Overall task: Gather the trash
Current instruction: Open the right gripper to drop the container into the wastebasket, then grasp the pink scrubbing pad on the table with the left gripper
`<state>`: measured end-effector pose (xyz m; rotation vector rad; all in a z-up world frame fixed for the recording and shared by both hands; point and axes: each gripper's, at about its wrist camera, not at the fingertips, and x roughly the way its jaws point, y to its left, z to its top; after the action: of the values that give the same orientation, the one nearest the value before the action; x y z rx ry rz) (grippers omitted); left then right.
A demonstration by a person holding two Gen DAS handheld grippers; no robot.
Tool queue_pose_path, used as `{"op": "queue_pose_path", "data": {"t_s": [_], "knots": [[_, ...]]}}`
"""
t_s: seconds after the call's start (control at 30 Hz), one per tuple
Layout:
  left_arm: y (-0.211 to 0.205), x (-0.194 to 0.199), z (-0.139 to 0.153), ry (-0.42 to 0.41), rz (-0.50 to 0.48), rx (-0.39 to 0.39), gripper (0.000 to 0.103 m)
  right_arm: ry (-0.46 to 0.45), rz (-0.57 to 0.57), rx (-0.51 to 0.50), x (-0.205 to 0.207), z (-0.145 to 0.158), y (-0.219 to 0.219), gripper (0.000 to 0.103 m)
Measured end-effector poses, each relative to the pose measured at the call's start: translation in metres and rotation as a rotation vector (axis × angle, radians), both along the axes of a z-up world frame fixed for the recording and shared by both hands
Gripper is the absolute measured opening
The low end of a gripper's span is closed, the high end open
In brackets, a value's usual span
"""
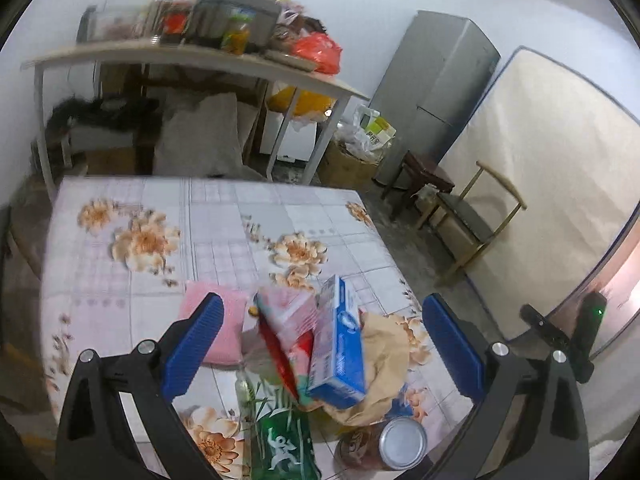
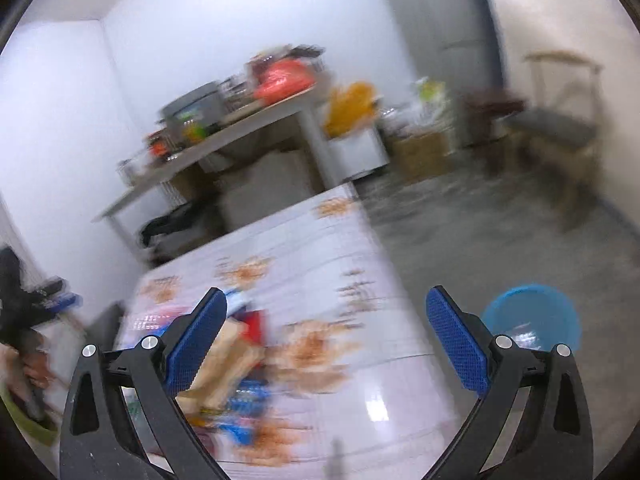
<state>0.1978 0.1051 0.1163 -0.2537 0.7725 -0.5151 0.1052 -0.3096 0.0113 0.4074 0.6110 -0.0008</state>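
Surface: table point(image 1: 224, 216), floral checked cloth.
Room: cluttered shelf table point(image 1: 192, 58), grey fridge point(image 1: 436, 80), mattress point(image 1: 540, 184) against wall; blue basin point(image 2: 532, 316) on floor.
Trash: blue box point(image 1: 340, 344), pink carton point(image 1: 288, 312), green wrapper point(image 1: 280, 440), can point(image 1: 384, 444), piled at table's near edge.
Writing: unreadable.
Left gripper point(image 1: 320, 344): jaws wide apart, empty.
Right gripper point(image 2: 324, 344): apart, empty.

Boxes point(image 1: 336, 344), a wrapper point(image 1: 280, 440) and a can point(image 1: 384, 444) are heaped at the bench's point(image 1: 224, 224) near edge. A basin point(image 2: 532, 320) is set on the floor to its right.
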Motion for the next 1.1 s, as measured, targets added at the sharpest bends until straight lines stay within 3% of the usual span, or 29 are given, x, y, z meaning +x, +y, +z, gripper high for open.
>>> {"op": "queue_pose_path", "data": {"t_s": [0.23,0.3,0.33,0.47,0.67,0.8,0.83,0.93,1.1], "knots": [[0.036,0.03,-0.053,0.068,0.112,0.011,0.097,0.071,0.16,0.11,0.037,-0.001,0.039,0.096],[0.04,0.038,-0.066,0.053,0.14,0.076,0.097,0.097,0.18,0.118,0.046,-0.002,0.052,0.096],[0.04,0.045,-0.077,0.052,0.146,0.146,0.097,0.114,0.191,0.118,0.048,-0.006,0.055,0.096],[0.035,0.075,-0.116,0.142,0.112,0.247,0.096,0.151,0.207,0.102,0.056,-0.003,0.073,0.096],[0.025,0.113,-0.157,0.293,0.038,0.214,0.092,0.202,0.215,0.119,0.063,-0.01,0.086,0.096],[0.022,0.122,-0.173,0.342,0.023,0.215,0.076,0.211,0.213,0.107,0.064,-0.011,0.088,0.096],[0.025,0.121,-0.175,0.346,0.019,0.173,0.067,0.213,0.211,0.107,0.064,-0.012,0.088,0.096],[0.029,0.117,-0.172,0.32,0.036,0.169,0.061,0.219,0.207,0.111,0.066,-0.016,0.088,0.096],[0.05,0.107,-0.166,0.311,0.091,0.203,0.061,0.232,0.213,0.125,0.07,-0.02,0.09,0.096]]}}
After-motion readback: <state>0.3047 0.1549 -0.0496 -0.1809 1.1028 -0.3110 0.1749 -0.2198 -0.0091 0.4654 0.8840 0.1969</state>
